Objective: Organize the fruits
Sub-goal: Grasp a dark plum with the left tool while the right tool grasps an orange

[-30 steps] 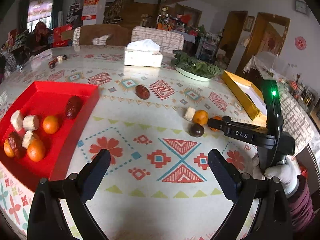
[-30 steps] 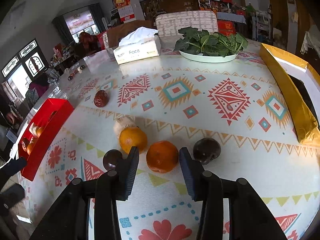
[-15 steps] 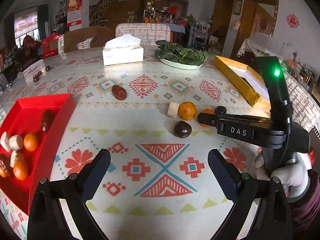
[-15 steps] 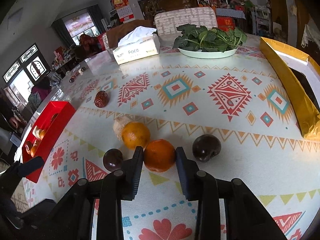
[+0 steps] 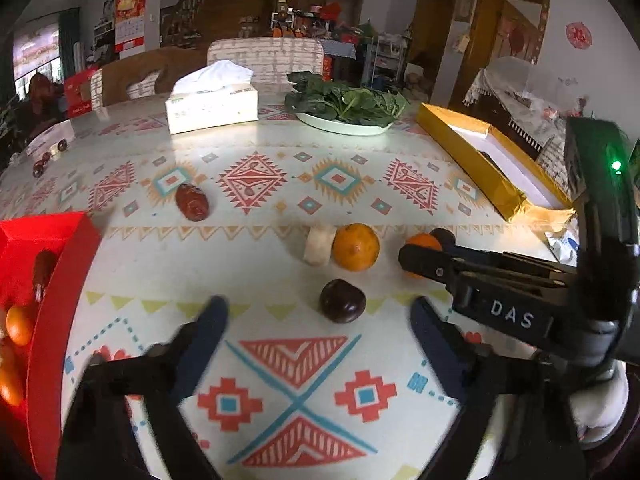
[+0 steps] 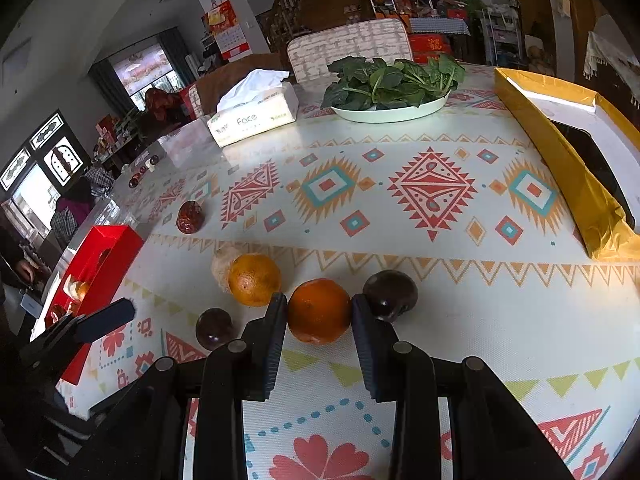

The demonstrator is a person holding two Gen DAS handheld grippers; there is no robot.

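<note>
The right hand-held gripper (image 6: pixel 319 316) has been clamped onto the orange (image 6: pixel 319 311), its pads now pressed to both flanks where a gap was seen a moment ago, so a lift toward the red tray (image 6: pixel 105 258) is judged possible. The left hand-held gripper (image 5: pixel 318 322) has been brought nearer the dark plum (image 5: pixel 342 300) and is closing, empty. Beside the grasped orange (still on the worktop (image 6: pixel 400 216)) another orange (image 6: pixel 253 279) and a second plum (image 6: pixel 390 290) crowd the lift.
</note>
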